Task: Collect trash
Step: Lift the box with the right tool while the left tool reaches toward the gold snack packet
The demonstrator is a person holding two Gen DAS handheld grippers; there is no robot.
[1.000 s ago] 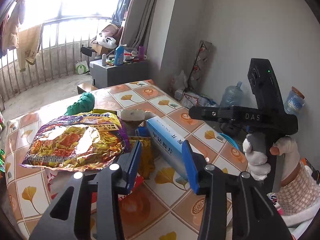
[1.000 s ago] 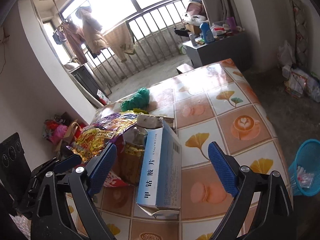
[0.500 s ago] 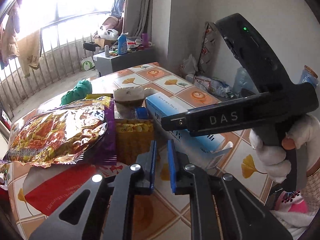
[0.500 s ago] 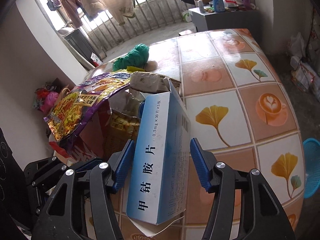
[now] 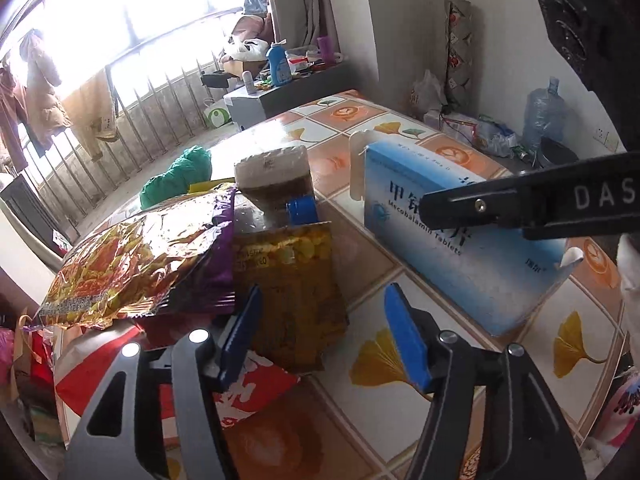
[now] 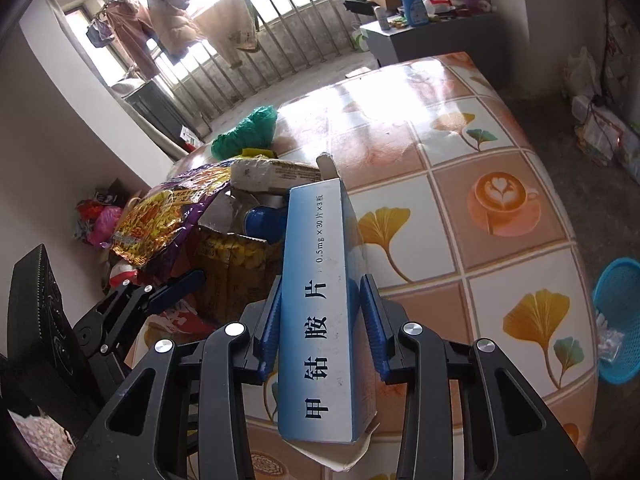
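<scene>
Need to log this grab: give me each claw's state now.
Left claw: opening, nothing between its jaws.
Right claw: closing on the blue tablet box, pads against its sides.

Both grippers are black, angular frames with triangular cut-outs and silver round screw heads at the pivots. The left gripper [image 5: 322, 334] and right gripper [image 6: 320, 314] carry ribbed blue pads [image 5: 406, 346] on their fingers. White "DAS" lettering [image 5: 604, 196] sits at three o'clock in the left wrist view. A white glove [image 5: 630, 276] shows below it.
</scene>
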